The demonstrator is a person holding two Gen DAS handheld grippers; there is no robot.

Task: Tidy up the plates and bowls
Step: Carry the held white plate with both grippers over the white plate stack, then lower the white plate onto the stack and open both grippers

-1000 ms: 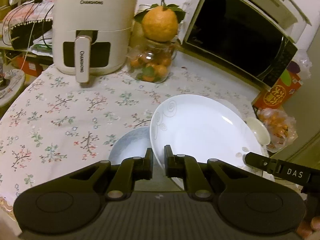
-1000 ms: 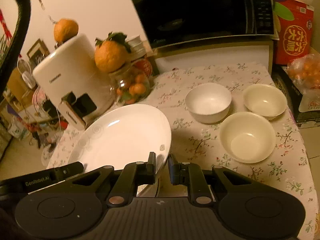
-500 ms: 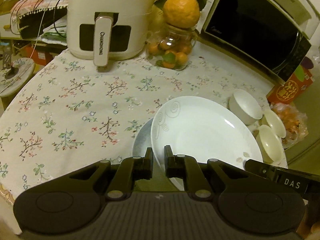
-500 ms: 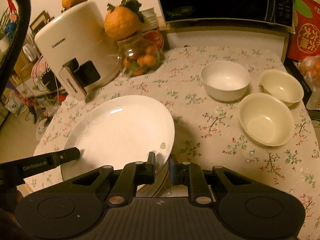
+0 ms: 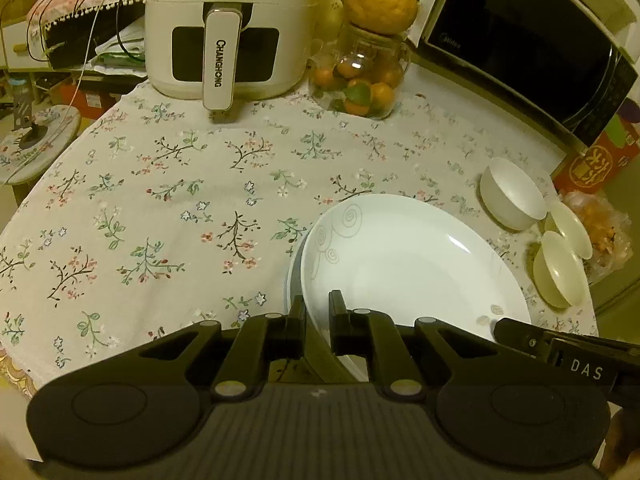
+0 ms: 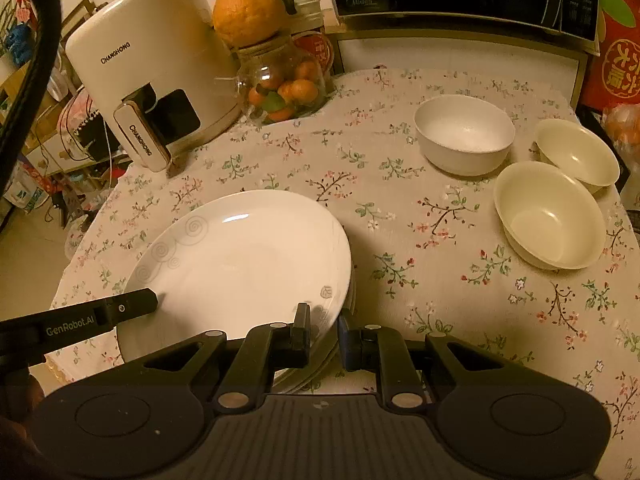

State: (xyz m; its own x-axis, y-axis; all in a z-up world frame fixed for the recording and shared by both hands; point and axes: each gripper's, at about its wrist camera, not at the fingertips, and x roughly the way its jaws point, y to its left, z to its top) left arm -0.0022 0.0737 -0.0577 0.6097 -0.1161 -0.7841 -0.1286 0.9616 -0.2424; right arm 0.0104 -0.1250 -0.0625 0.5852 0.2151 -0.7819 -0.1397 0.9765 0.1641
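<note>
A large white plate [image 5: 408, 264] with grey swirls sits over another plate [image 5: 294, 280] whose rim shows beneath it; it also shows in the right wrist view [image 6: 240, 264]. My left gripper [image 5: 317, 316] is shut on the white plate's left rim. My right gripper [image 6: 323, 328] is shut on its right rim. A white bowl [image 6: 464, 132] and two cream bowls [image 6: 550, 214] [image 6: 576, 154] stand on the floral cloth to the right.
A white air fryer [image 5: 228, 28] stands at the back of the table. Beside it is a glass jar of small oranges [image 5: 362, 76] with a big orange on top. A black microwave [image 5: 528, 40] is at the back right. A red box [image 6: 618, 60] and bagged fruit are at the right edge.
Both grippers have lowered the white plate toward the table, over the plate beneath. Both views have dropped and moved in closer to the tabletop.
</note>
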